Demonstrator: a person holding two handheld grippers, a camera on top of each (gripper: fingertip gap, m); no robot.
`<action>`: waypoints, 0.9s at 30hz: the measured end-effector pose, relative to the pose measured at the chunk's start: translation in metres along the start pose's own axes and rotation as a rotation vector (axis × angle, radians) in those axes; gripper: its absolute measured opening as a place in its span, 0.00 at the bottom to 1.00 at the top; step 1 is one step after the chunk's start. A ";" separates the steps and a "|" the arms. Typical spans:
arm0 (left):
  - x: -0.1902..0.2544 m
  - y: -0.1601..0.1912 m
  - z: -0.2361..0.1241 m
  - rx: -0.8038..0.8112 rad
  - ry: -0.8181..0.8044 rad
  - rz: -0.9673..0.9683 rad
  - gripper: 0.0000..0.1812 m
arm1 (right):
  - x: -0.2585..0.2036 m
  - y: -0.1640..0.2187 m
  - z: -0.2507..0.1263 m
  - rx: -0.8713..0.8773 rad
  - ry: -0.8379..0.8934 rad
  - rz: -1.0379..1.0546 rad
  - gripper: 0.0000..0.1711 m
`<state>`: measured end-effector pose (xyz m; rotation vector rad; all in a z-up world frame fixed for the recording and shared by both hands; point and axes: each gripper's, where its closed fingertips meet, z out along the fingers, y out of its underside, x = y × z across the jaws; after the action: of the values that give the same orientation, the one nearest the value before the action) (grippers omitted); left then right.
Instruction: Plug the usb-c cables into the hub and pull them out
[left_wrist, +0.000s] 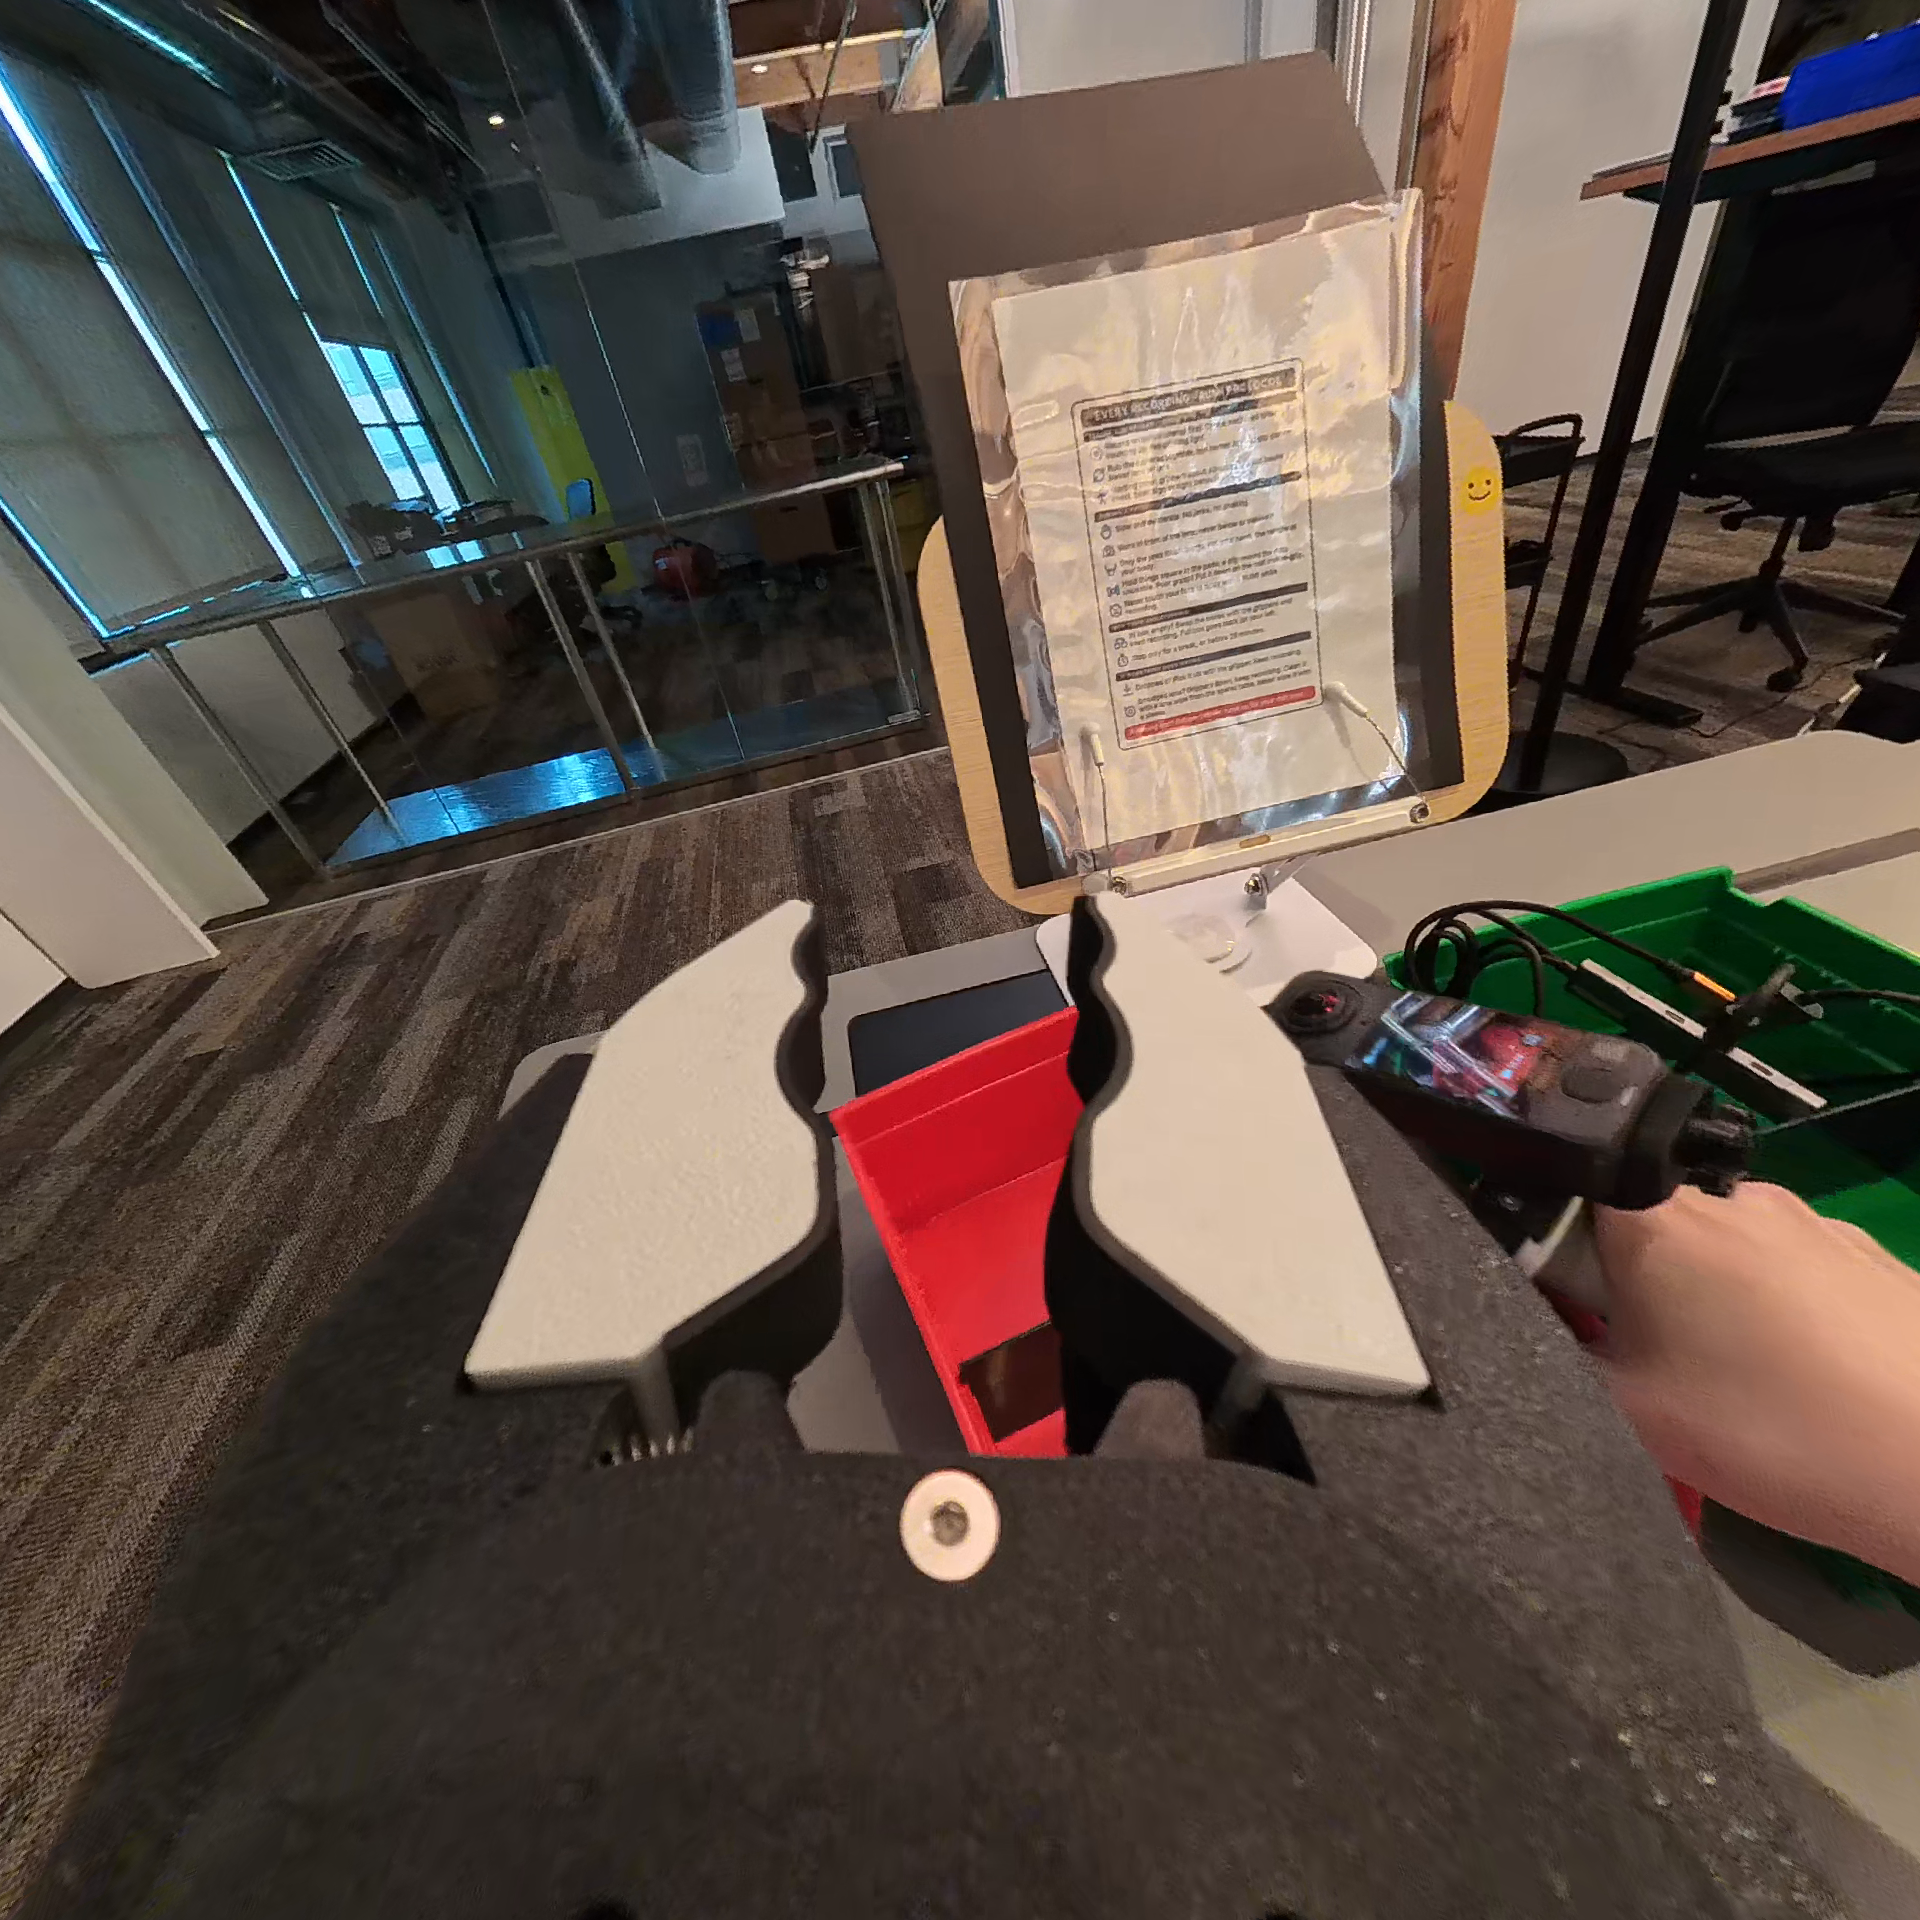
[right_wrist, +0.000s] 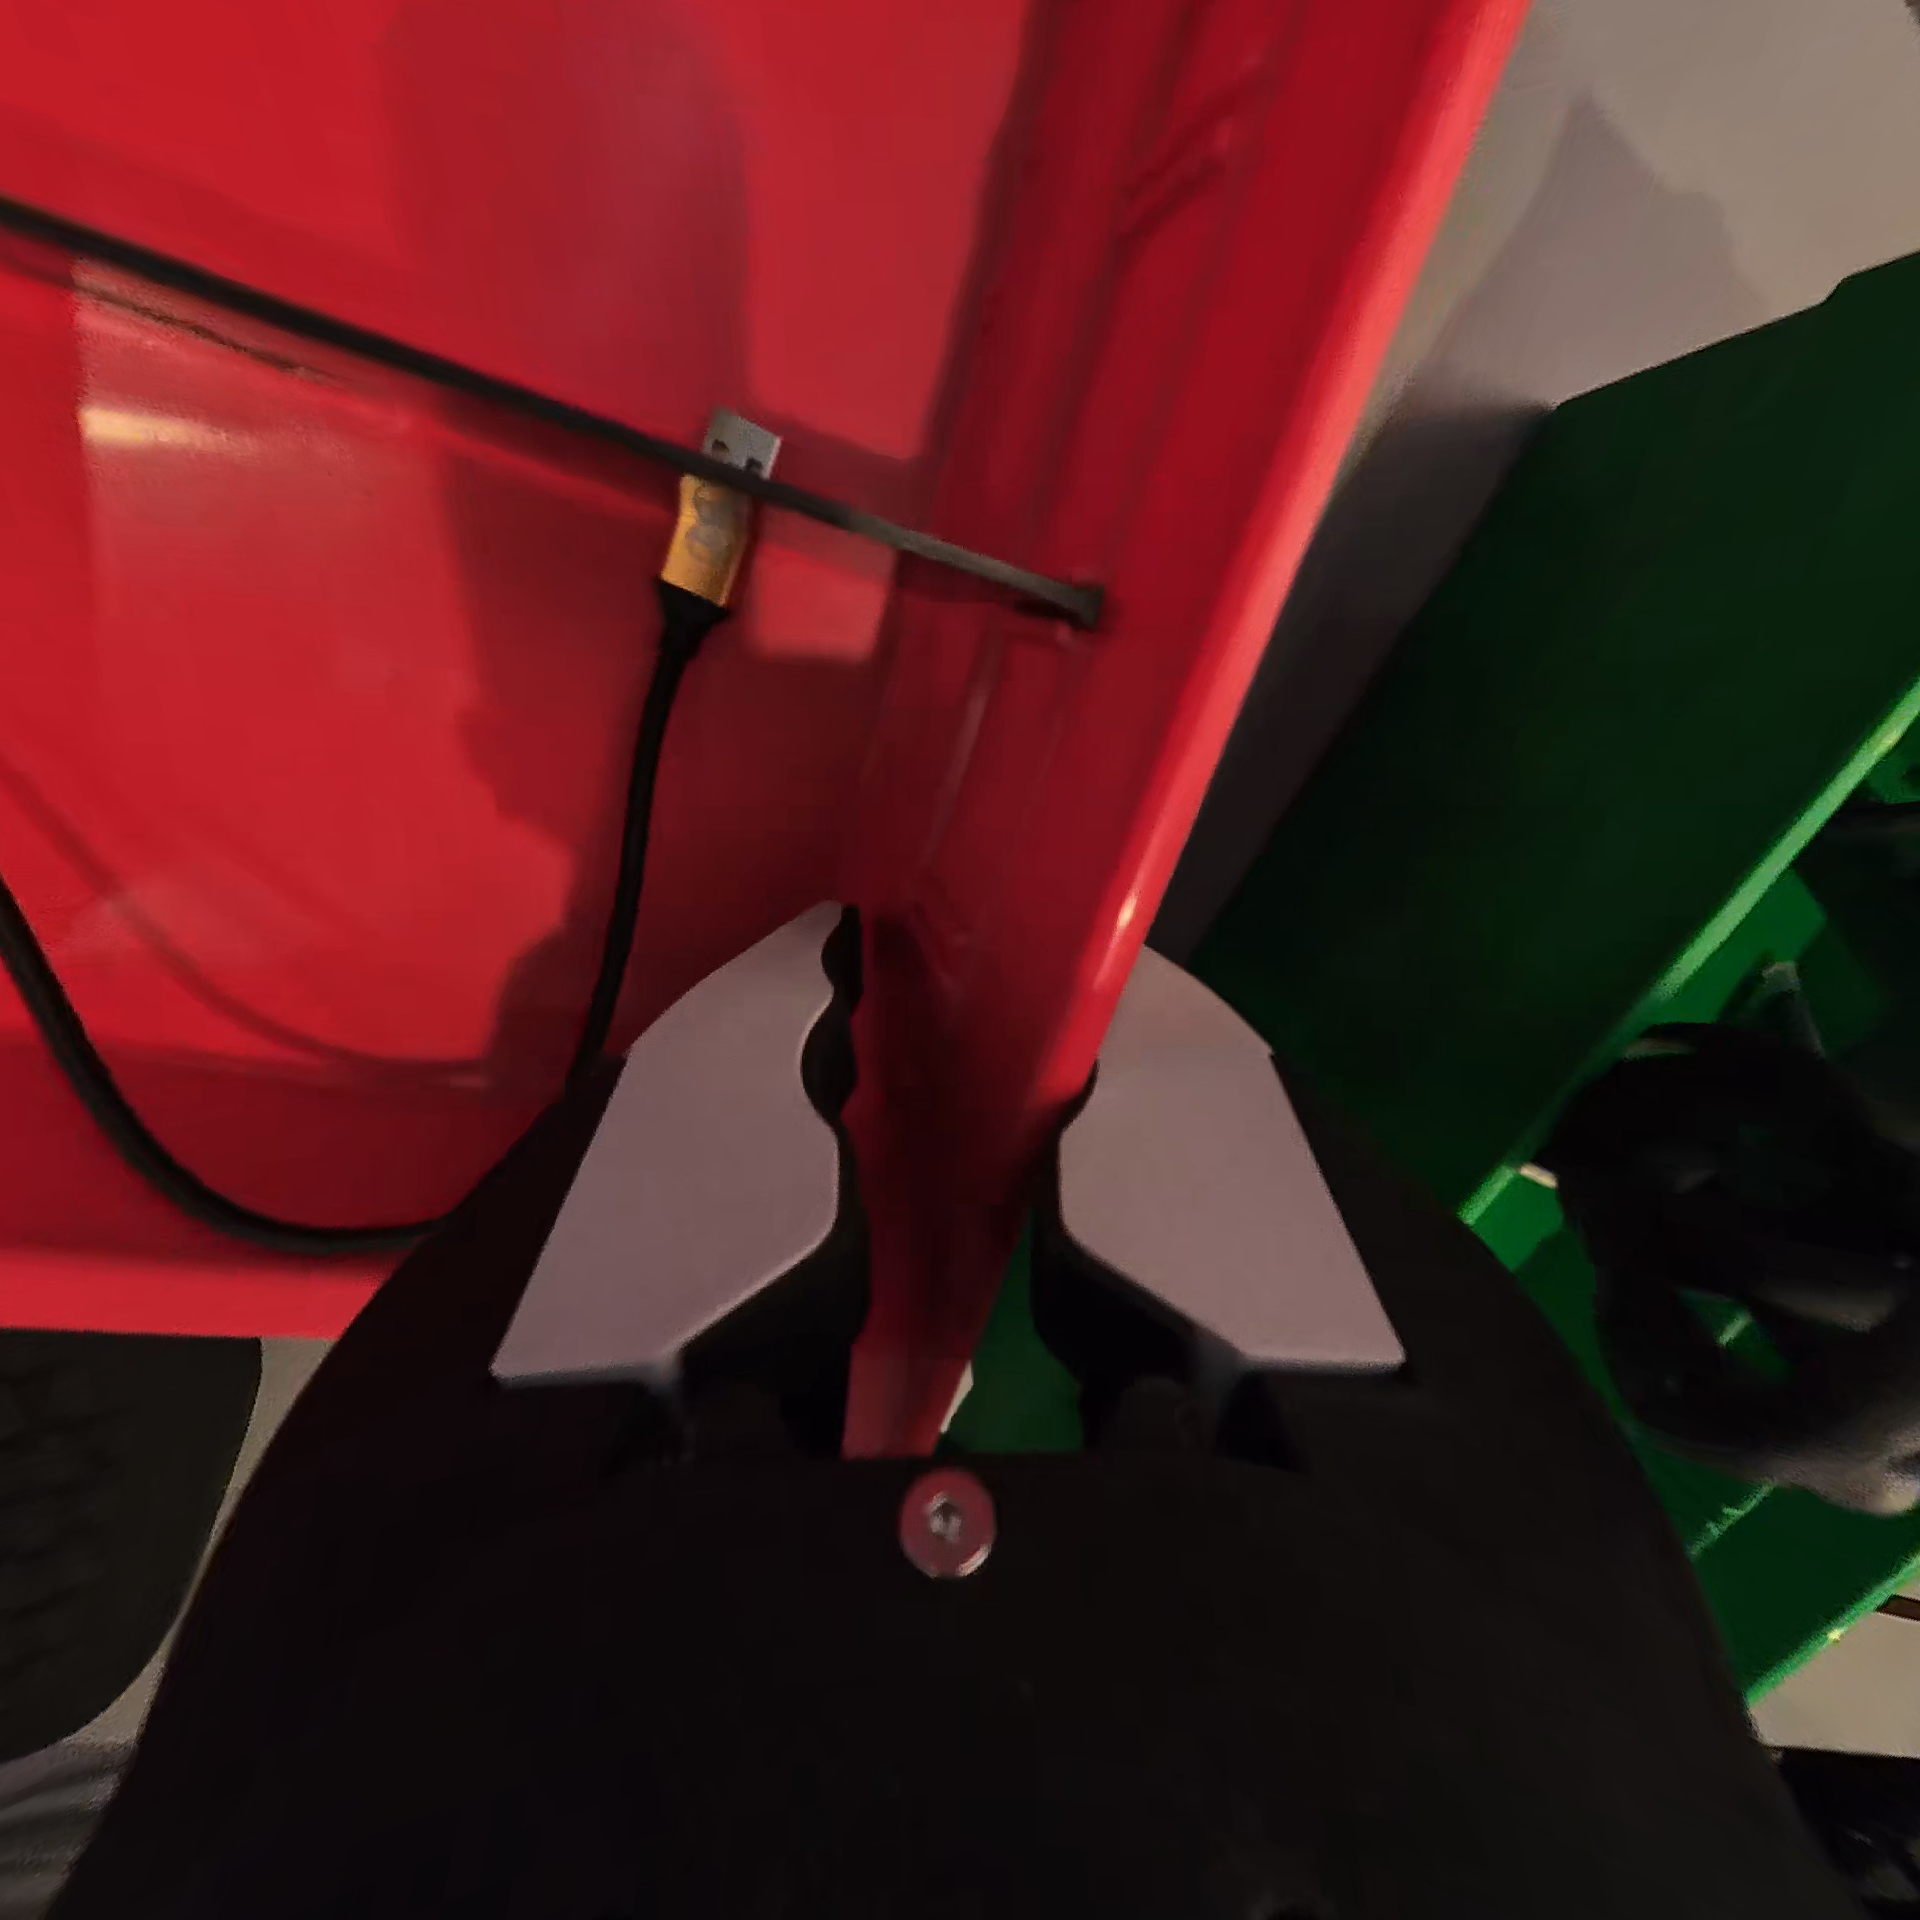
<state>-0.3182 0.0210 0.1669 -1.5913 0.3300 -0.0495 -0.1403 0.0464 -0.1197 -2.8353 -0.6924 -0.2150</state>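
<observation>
Office floor with dark carpet and a glass railing sits behind a pale tabletop (left_wrist: 1621, 821).

My left tongs (left_wrist: 945, 925) are spread wide with nothing between the fingers, hovering above a red bin (left_wrist: 966, 1174). The bin's inside shows through the gap. Behind it lies a dark flat slab (left_wrist: 935, 1029); I can't tell what it is.

My right tongs (right_wrist: 961, 935) are partly closed around the red bin's side wall (right_wrist: 1101, 727), one finger inside the bin and one outside. The outer finger's tip is hidden behind the rim, so I can't tell if the pads actually press it.

Inside the red bin lies a black braided cable (right_wrist: 634, 852) with a gold-collared plug (right_wrist: 712, 540) and bare metal tip, unplugged. A second thin black cable (right_wrist: 416, 358) crosses over that plug, its end lying near the wall.

In the left view my right hand (left_wrist: 1766, 1340) holds the other tool, with its black camera (left_wrist: 1496, 1070) on top, over a green bin (left_wrist: 1766, 935) just right of the red one. The green bin holds black cables (left_wrist: 1496, 930) and slim dark bars with orange-tipped plugs (left_wrist: 1704, 982) at one end; probably the hub, hard to tell. A black bundle (right_wrist: 1745, 1247) in the green bin is blurred in the right view.

Farther back, a printed sheet in a plastic sleeve (left_wrist: 1195, 551) stands on a wooden stand (left_wrist: 1481, 623) with a yellow smiley sticker (left_wrist: 1480, 488). Office chairs (left_wrist: 1808, 364) stand far right.
</observation>
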 end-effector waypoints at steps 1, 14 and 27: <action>0.001 0.000 0.000 -0.002 0.001 0.004 0.24 | 0.001 -0.002 0.001 -0.007 0.005 -0.002 0.21; 0.024 0.002 0.005 -0.029 0.074 0.053 0.24 | 0.001 0.006 -0.001 -0.151 -0.042 -0.015 0.25; -0.005 0.003 0.020 -0.059 -0.336 0.478 0.29 | -0.010 0.002 0.018 -0.168 -0.195 0.019 0.15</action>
<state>-0.3189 0.0412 0.1641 -1.5109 0.4406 0.5932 -0.1467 0.0444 -0.1400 -3.0520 -0.7156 0.0073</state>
